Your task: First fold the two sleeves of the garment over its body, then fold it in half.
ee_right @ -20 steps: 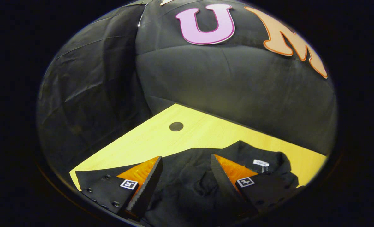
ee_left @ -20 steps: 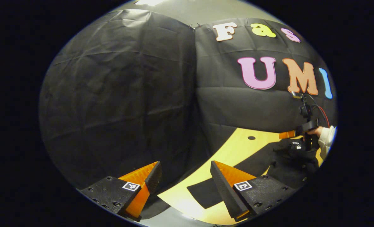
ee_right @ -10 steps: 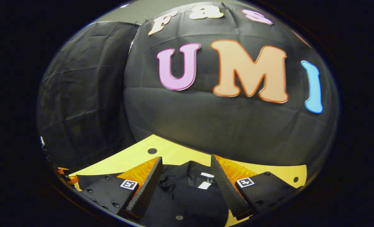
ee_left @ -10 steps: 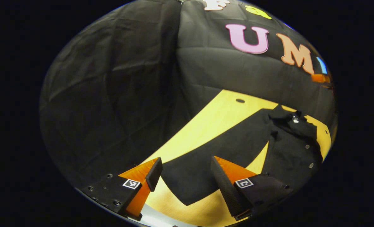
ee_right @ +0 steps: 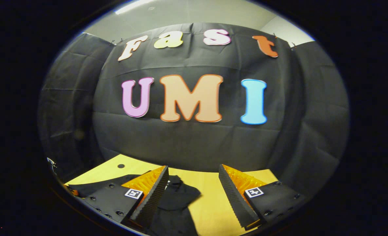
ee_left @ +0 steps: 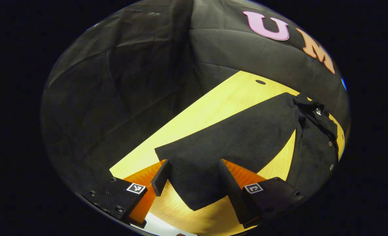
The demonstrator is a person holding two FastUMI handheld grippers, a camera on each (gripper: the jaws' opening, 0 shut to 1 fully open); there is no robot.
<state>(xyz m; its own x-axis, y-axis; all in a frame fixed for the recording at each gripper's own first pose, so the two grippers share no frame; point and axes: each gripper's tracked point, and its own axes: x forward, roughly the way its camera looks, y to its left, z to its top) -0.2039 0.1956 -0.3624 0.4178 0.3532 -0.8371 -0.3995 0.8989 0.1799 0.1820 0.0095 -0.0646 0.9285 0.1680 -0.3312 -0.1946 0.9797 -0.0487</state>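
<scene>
Black cloth walls close the booth on the far sides of a pale wooden table, whose far edge meets the cloth just beyond a small dark hole in the top. On the table lies the black garment, spread flat, with its collar toward the far wall and a row of buttons down its body.

One sleeve reaches from the body toward the left gripper, and its cuff end lies between the spread jaws, which stand released on either side of the cloth and do not pinch it. Bare wood shows ahead and to the left of these jaws up to the table's left edge, and a wedge of bare wood lies between sleeve and body to the right.

In the right gripper view the right gripper sits well above the table, jaws released and holding nothing. The garment's collar end lies beneath and just ahead of its left jaw; open wood runs between and ahead of the jaws to the far wall.
</scene>
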